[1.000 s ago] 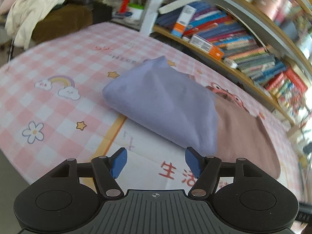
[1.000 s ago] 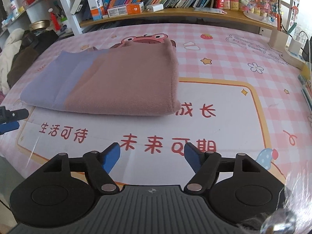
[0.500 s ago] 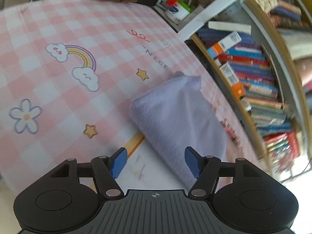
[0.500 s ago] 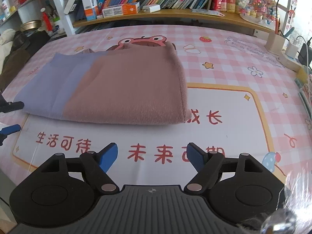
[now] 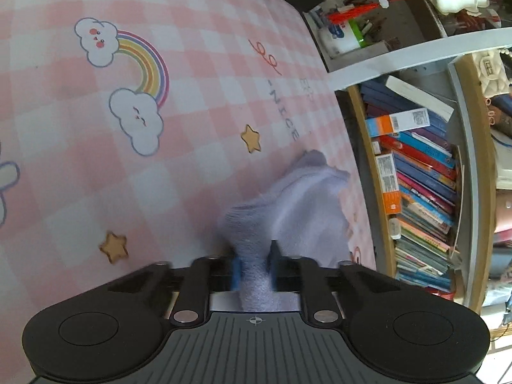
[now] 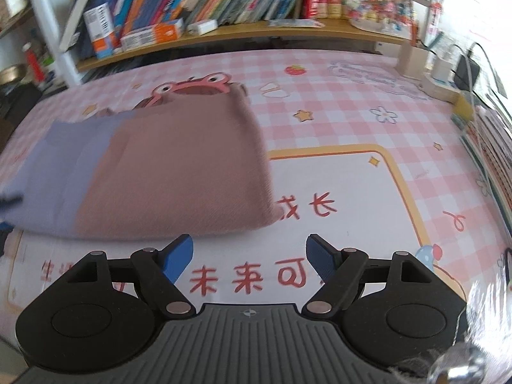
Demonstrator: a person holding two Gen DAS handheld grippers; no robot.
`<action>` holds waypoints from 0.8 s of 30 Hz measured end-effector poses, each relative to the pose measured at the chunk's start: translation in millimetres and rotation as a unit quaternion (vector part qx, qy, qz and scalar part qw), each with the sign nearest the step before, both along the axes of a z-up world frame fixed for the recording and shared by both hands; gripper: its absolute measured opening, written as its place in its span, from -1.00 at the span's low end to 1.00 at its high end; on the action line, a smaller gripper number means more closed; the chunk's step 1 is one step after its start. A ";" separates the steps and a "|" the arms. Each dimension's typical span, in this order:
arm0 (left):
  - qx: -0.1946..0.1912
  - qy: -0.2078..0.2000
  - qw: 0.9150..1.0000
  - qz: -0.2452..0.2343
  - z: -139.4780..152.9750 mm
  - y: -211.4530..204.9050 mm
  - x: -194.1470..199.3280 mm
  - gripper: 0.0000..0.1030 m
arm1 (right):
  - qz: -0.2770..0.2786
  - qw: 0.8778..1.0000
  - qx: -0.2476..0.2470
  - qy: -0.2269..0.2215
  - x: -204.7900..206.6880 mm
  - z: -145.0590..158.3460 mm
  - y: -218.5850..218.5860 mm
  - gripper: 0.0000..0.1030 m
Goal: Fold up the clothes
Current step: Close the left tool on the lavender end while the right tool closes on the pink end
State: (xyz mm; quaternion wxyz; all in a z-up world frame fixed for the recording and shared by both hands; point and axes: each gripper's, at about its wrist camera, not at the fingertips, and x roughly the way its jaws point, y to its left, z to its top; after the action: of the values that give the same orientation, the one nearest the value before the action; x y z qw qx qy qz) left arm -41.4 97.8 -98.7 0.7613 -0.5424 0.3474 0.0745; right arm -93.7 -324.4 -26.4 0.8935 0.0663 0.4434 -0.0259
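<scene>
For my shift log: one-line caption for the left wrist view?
Left gripper shut on the lavender end of the folded cloth over the pink checked mat.

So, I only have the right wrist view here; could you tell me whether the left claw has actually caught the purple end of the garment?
Observer: Yes. In the left wrist view the left claw is shut on the purple end, with cloth bunched between its pads.
Operator: Thank you. Is that end lifted there?
Observer: It is pulled up into a ridge running toward the claw.
Operator: And what lies beyond it on that side?
Observer: The pink checked mat, with a printed rainbow and two clouds.
</scene>
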 end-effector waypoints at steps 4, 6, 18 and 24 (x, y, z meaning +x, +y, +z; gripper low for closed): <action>0.064 -0.021 0.998 -0.013 17.1 10.3 -0.4 -0.84 | -0.028 1.000 0.013 -0.002 7.2 0.0 -3.3 0.48; 0.093 -0.030 0.995 -0.013 23.2 19.3 -1.4 -0.84 | -0.031 0.999 0.028 0.003 11.7 -0.8 -2.2 0.48; 0.083 -0.032 0.996 0.001 2.8 61.0 -22.5 -0.79 | 0.055 0.997 0.051 0.025 28.7 -13.4 54.0 -0.15; 0.061 -0.029 0.998 -0.011 -6.1 60.7 -15.9 -0.54 | 0.060 0.996 0.064 0.033 32.0 -18.0 58.0 -0.43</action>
State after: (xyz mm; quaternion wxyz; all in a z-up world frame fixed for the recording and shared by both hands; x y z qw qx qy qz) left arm -57.3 158.5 -104.8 0.8035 -0.4933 0.3257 0.0708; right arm -61.6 -266.3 -44.4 0.8723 0.0956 0.4765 0.0545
